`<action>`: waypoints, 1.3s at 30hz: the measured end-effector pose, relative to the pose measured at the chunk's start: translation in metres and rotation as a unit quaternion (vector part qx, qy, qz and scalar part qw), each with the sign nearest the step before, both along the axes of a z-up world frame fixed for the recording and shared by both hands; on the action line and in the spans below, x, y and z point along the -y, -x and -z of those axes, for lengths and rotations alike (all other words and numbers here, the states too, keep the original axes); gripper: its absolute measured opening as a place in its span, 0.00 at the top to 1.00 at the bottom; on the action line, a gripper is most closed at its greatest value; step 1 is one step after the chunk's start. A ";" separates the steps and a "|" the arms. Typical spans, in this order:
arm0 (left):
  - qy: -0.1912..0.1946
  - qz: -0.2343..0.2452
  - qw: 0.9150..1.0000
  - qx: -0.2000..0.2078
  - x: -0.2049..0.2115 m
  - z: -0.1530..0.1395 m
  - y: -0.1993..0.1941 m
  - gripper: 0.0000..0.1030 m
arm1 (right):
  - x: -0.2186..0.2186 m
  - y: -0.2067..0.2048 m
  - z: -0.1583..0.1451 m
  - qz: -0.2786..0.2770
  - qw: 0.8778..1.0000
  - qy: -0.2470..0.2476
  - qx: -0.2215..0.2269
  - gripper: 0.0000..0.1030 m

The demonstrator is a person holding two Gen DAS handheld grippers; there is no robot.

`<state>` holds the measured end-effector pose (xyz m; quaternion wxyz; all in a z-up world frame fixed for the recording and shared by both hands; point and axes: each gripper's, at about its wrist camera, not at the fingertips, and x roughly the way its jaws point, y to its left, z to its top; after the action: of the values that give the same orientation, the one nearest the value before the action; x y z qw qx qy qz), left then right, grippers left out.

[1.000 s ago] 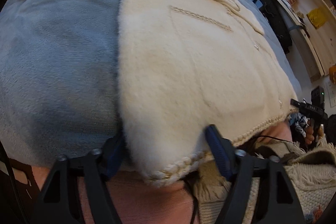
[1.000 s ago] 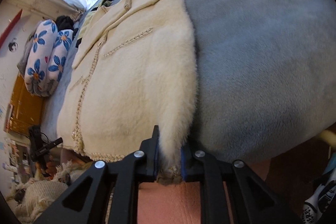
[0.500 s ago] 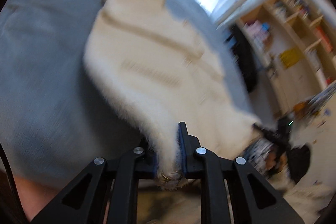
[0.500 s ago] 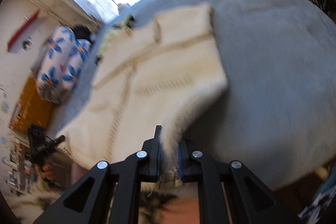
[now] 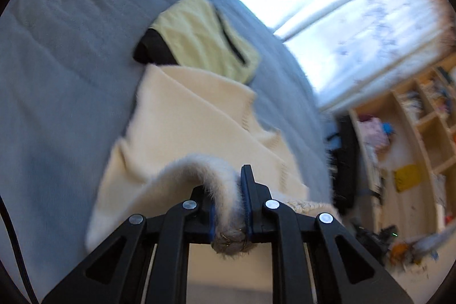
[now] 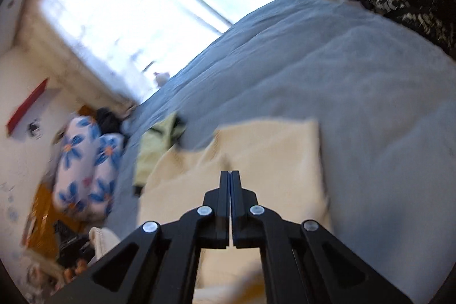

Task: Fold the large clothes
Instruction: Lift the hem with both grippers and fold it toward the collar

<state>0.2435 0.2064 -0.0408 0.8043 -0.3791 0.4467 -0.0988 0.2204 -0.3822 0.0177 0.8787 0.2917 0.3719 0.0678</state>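
Left wrist view has the left gripper (image 5: 230, 207) clamped down tight on the hem corner of the cream fuzzy cardigan (image 5: 193, 127). You can see the braided trim edge bunched up and poking out below the blue pads, and the fabric arches up from the jaws in a fuzzy hump before dropping back onto the rest of the garment. The cardigan itself is spread out on the grey-blue bedspread (image 5: 65, 53), with a pale yellow garment (image 5: 202, 39) lying just past its far end, something black tucked under that one's edge. Off to the side there's a wooden shelf unit (image 5: 421, 116) full of stuff, pretty blurry, and a bright window behind the bed.

Right wrist view is a different story: the right gripper (image 6: 229, 175) has its fingers pressed completely together, and nothing is visible between them. No fabric in there at all. The cardigan (image 6: 270, 153) lies flat on the bedspread (image 6: 356, 81) below and beyond the fingertips, whole thing motion-blurred. A blue-flowered pillow (image 6: 85, 170) sits near the wall on the far side, beside the yellow garment (image 6: 156, 144).
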 end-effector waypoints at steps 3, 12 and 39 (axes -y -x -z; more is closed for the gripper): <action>-0.026 -0.003 0.998 -0.049 0.004 0.037 -0.048 0.86 | 0.002 -0.045 0.031 0.017 0.998 0.020 -0.058 0.99; 0.001 0.041 0.994 -0.103 0.007 0.094 -0.087 0.31 | 0.014 -0.053 0.107 -0.004 0.985 0.108 -0.137 0.71; -0.334 0.242 0.911 -0.030 0.071 0.092 -0.120 0.35 | -0.008 -0.061 0.134 -0.083 0.974 0.172 -0.124 0.61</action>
<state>0.3633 0.1355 -0.1331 0.8218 0.0284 0.5554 -0.1238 0.2810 -0.3742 -0.1164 0.8539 0.1110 0.5071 0.0387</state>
